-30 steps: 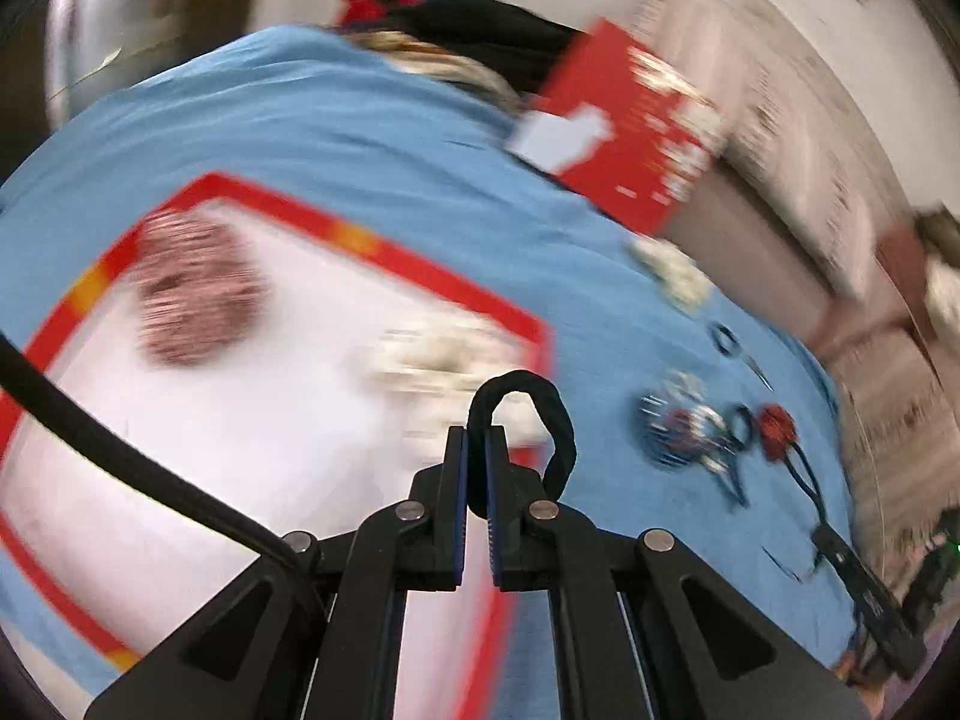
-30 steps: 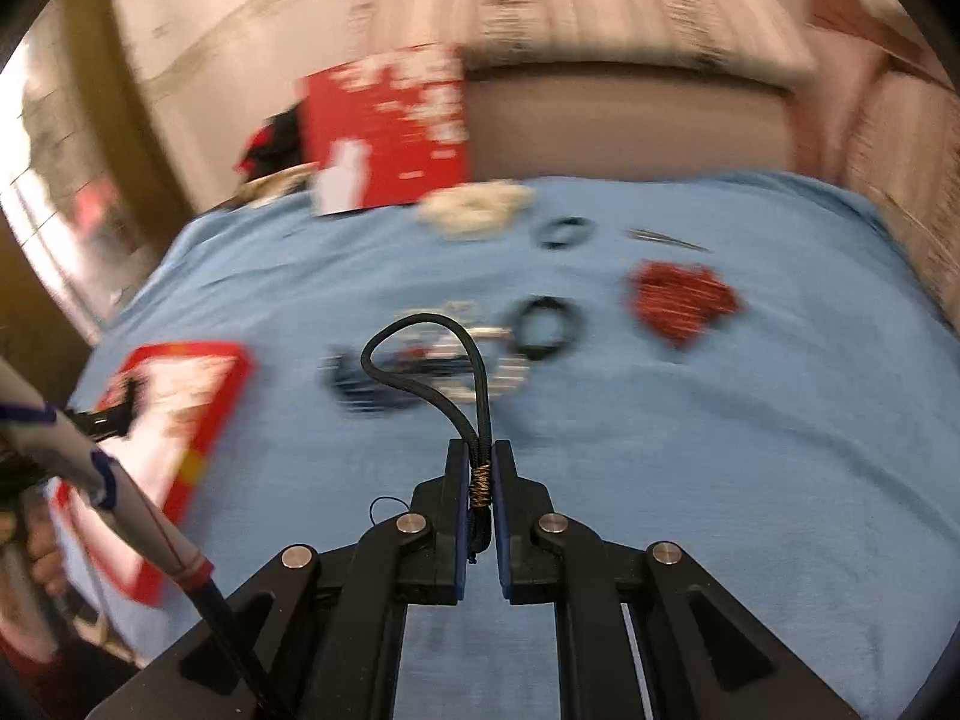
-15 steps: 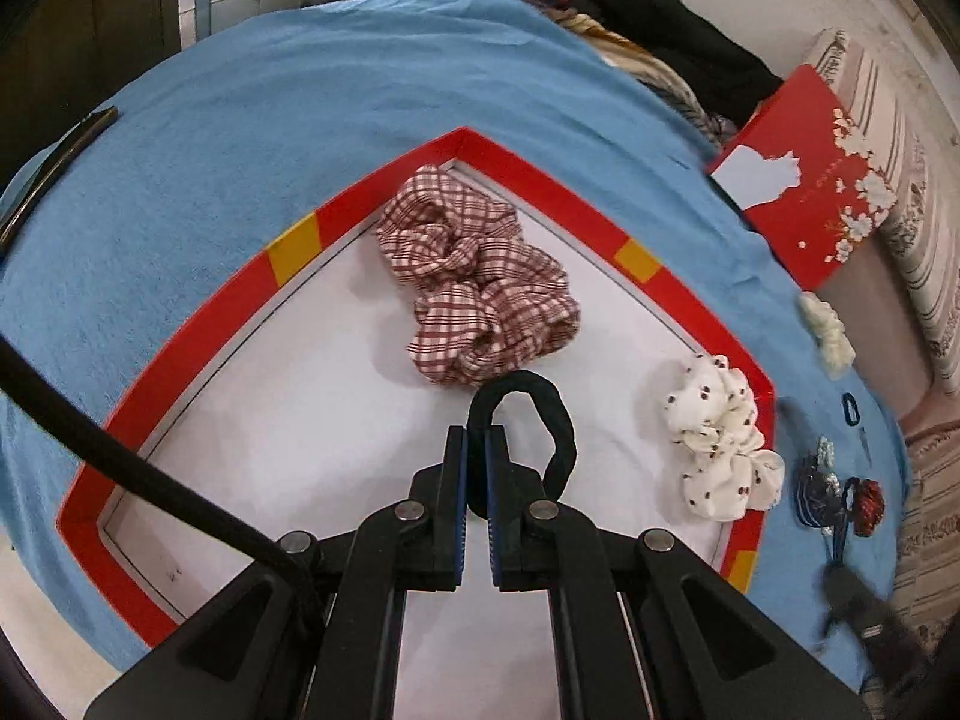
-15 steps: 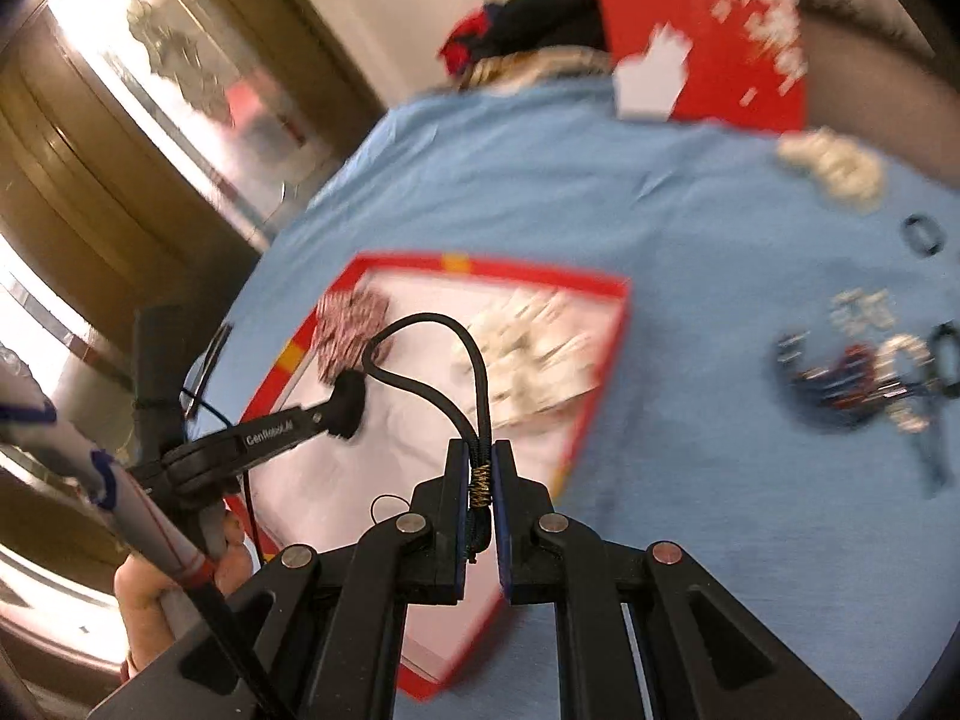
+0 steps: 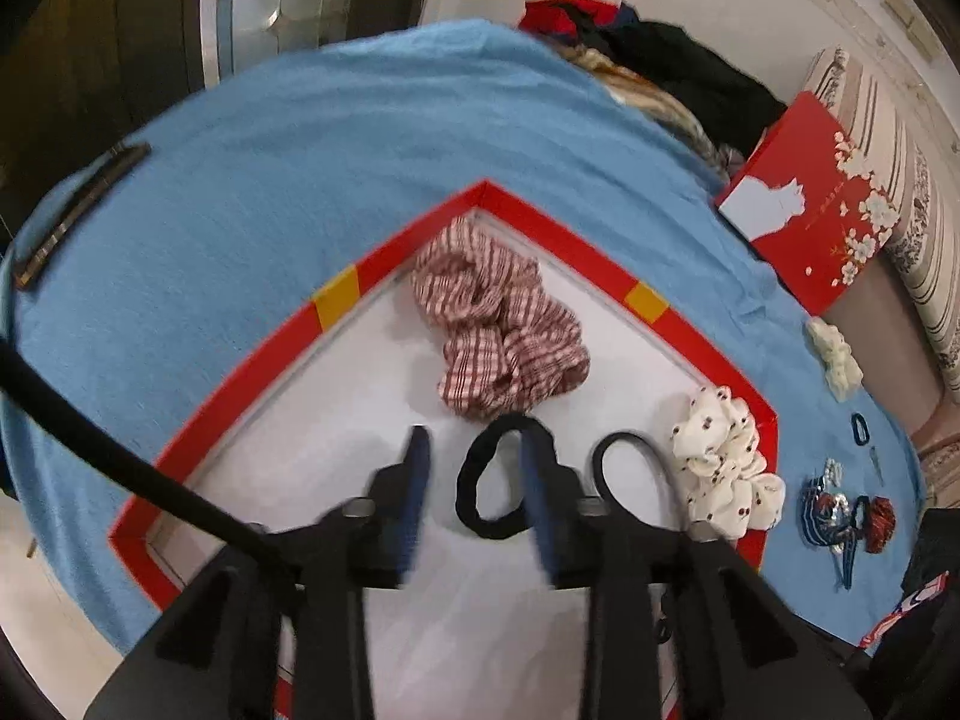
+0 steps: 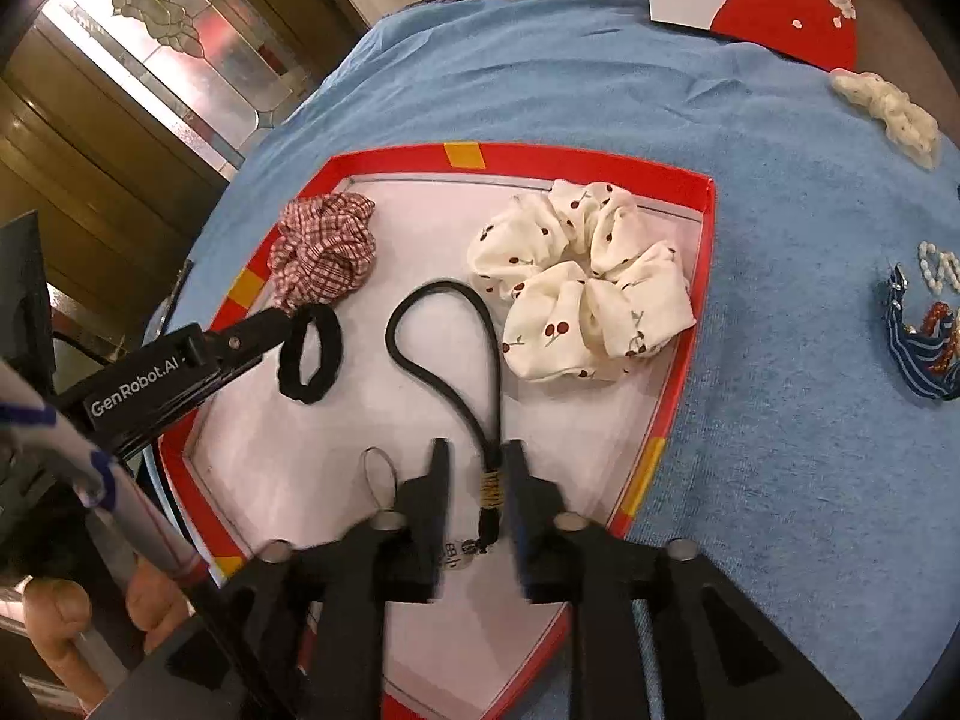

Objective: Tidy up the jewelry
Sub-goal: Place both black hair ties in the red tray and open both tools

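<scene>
Left wrist view: my left gripper over red-rimmed white tray on blue-towelled tabletop. Jaws spread; thick black fabric hair tie lies between them on tray floor, right finger overlapping its top edge. Red-and-white plaid scrunchie just beyond; white cherry-print scrunchie at tray's right corner.

Right wrist view: my right gripper also over tray, jaws spread. Thin black elastic cord loop with gold-wrapped knot sits between fingers, loop on tray beside white scrunchie. Thick hair tie at left gripper's tip.
</scene>
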`<state>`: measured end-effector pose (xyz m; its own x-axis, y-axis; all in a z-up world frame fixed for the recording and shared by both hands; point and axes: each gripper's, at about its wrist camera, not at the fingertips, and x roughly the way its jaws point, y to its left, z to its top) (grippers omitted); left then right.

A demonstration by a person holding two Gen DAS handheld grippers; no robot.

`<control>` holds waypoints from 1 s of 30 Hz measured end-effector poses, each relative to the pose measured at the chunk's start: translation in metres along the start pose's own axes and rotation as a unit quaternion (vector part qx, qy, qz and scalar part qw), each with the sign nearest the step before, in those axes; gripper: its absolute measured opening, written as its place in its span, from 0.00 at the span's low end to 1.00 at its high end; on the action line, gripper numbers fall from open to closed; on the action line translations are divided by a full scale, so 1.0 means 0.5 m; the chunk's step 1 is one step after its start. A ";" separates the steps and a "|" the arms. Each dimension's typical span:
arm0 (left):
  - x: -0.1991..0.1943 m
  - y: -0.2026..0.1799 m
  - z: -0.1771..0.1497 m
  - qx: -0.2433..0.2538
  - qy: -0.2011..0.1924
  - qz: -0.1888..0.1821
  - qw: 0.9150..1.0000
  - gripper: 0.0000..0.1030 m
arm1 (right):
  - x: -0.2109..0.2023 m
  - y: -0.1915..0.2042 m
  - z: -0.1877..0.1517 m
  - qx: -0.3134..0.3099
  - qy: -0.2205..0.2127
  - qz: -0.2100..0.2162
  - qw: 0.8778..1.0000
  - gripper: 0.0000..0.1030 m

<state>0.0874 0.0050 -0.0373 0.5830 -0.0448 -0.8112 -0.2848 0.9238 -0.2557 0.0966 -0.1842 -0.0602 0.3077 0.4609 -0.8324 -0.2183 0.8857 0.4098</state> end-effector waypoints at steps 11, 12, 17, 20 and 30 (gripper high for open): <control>-0.031 -0.061 -0.021 0.044 -0.029 -0.010 0.999 0.40 | -0.134 -0.037 -0.034 -0.026 -0.063 -0.043 0.997 0.40; -0.032 -0.075 -0.027 0.056 -0.030 -0.012 0.998 0.40 | -0.149 -0.051 -0.042 -0.023 -0.069 -0.050 0.996 0.40; -0.042 -0.138 -0.058 0.104 -0.030 -0.031 0.994 0.41 | -0.207 -0.118 -0.076 -0.004 -0.088 -0.084 0.993 0.43; -0.046 -0.180 -0.076 0.134 -0.030 -0.036 0.990 0.41 | -0.240 -0.170 -0.100 0.014 -0.092 -0.101 0.991 0.43; -0.048 -0.310 -0.142 0.213 -0.027 -0.044 0.976 0.42 | -0.318 -0.332 -0.164 0.093 -0.110 -0.131 0.981 0.44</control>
<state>0.0635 -0.1642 -0.0158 0.6337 -0.1217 -0.7640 0.1030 0.9920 -0.0726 0.0079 -0.4090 -0.0262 0.5281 0.1985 -0.8257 0.0619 0.9607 0.2706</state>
